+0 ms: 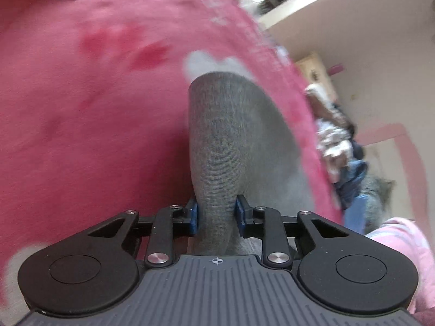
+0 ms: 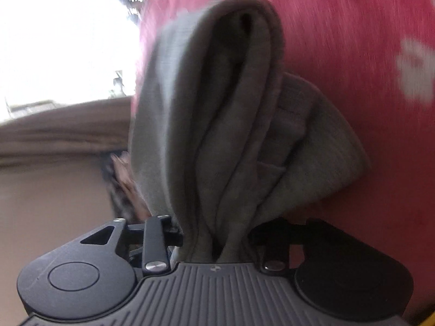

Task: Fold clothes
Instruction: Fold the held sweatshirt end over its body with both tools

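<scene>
A grey knit garment (image 1: pixel 231 141) runs forward from my left gripper (image 1: pixel 216 214), and the blue pads (image 1: pixel 193 216) press on a narrow fold of it. In the right wrist view a thick bunch of the same grey garment (image 2: pixel 217 108) rises in folds from my right gripper (image 2: pixel 214 233), which is shut on it. The right finger there is hidden under the cloth. Behind the garment in both views lies a red-pink bedspread (image 1: pixel 81 108) with darker and white patches. Both pictures are blurred by motion.
A heap of mixed clothes (image 1: pixel 337 141) lies along the bedspread's right edge, with a beige floor or wall beyond. A pink striped cloth (image 1: pixel 402 244) shows at the lower right. In the right wrist view a bright window (image 2: pixel 54 40) stands over a brown ledge (image 2: pixel 54 135).
</scene>
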`<state>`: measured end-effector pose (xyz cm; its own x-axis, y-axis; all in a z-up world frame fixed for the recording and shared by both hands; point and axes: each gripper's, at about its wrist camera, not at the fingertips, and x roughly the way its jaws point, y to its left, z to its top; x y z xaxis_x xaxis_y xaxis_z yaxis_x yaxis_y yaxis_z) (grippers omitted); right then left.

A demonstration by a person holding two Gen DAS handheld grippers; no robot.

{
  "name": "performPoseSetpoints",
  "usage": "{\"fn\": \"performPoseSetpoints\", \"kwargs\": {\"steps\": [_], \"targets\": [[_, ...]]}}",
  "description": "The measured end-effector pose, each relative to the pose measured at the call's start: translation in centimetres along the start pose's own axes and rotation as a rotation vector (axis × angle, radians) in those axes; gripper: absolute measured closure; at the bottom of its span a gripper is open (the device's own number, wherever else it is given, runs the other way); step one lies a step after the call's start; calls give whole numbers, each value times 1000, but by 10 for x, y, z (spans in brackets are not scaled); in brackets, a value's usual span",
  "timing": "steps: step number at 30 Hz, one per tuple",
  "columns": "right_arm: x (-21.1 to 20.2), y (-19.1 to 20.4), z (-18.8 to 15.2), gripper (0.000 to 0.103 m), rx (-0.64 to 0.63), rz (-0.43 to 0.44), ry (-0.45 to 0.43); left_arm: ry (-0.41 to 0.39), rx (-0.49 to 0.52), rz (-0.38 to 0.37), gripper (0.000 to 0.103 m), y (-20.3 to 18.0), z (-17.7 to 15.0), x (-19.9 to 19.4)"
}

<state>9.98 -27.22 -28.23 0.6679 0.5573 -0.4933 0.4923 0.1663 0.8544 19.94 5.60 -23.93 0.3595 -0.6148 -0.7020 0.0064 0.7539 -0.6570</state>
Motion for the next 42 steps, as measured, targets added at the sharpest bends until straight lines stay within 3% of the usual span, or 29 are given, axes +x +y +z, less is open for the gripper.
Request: {"fn": "performPoseSetpoints", "kwargs": {"steps": [3, 5, 9, 12, 16, 18, 20, 23, 26, 31, 37, 42], "targets": [[2, 2, 4, 46, 4, -37, 41, -12, 11, 29, 71, 8, -7, -12], [-5, 10, 8, 31, 6, -48, 51, -42, 37, 61, 71, 4, -11, -24], [-41, 25, 13, 30, -41, -53, 49, -83, 89, 100, 70, -8, -23, -51], [-76, 35, 16, 30, -125, -61, 33, -105, 203, 152, 65, -23, -40, -70], [-136, 62, 20, 38, -370, -60, -45, -115, 338, 189, 60, -42, -64, -84], [-159, 89, 24, 44, -590, -95, -99, -112, 387, 208, 60, -49, -76, -85], [-179, 113, 2, 50, -847, -165, -144, -108, 434, 228, 60, -57, -87, -85], [-163, 136, -33, 61, -1191, -275, -135, -115, 559, 292, 60, -73, -101, -75], [-133, 128, -76, 64, -1461, -335, -74, -126, 723, 369, 60, -90, -116, -59], [-81, 89, -120, 78, -1655, -370, 46, -148, 941, 420, 56, -112, -134, -31], [-44, 67, -142, 85, -1841, -367, 65, -166, 1125, 509, 55, -118, -149, 3], [-19, 56, -138, 86, -1918, -479, -14, -245, 1037, 522, 68, -113, -139, -2]]}}
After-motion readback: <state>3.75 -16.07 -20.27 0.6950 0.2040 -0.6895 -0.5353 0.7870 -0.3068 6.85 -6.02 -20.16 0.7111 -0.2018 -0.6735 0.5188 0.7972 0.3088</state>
